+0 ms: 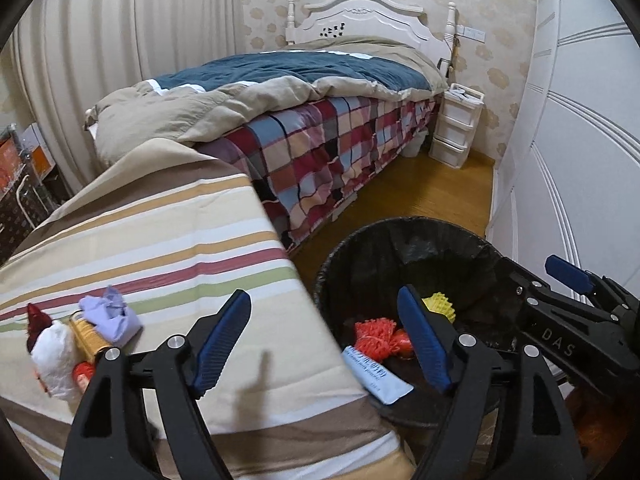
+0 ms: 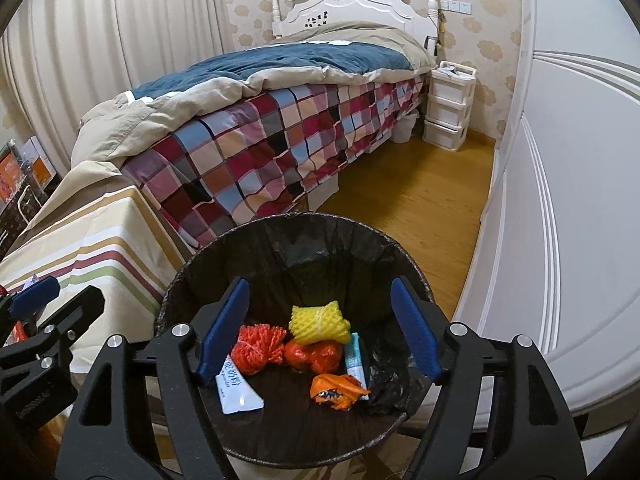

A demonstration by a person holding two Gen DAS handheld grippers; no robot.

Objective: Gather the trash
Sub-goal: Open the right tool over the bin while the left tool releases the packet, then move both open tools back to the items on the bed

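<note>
Trash bin [image 2: 408,264], round, black liner, stands on the wood floor [image 2: 420,200] just beside the striped cloth surface [image 1: 160,220]. Inside the bin I see a yellow foam net [image 2: 318,322], an orange foam net [image 2: 258,346], a red-orange crumpled bag [image 2: 320,356], an orange wrapper [image 2: 338,390], a white-blue tube [image 2: 236,394] lying at the left side and a second pale tube [image 2: 354,356] leaning by the right of the pile. All of it lies loose at the bottom, pieces touching each other.

My right gripper [image 2: 320,328] hangs over the bin mouth, jaws spread wide, nothing between the blue pads [image 2: 416,332]; the trash shows through the gap well below them.

My left gripper [image 1: 324,340] is also spread apart and empty. It straddles the edge: its left pad over the striped cloth, its right pad over the bin [image 1: 348,248]. In the left wrist view the orange net [image 1: 376,338], yellow net [image 1: 440,306] and tube [image 1: 376,376] show between the fingers, down in the bin.

More trash remains on the striped cloth, left of my left gripper: a crumpled lilac tissue [image 1: 112,314], a gold cylinder [image 1: 90,336] touching it, a white crumpled bag [image 1: 54,358], a dark red piece [image 1: 36,316] and something red [image 1: 84,372], bunched together.

Behind: bed [image 2: 280,128] with checked cover, blue and tan duvet, white headboard [image 2: 344,4], white drawer unit [image 2: 448,104], wardrobe doors [image 2: 580,160] on the right.
</note>
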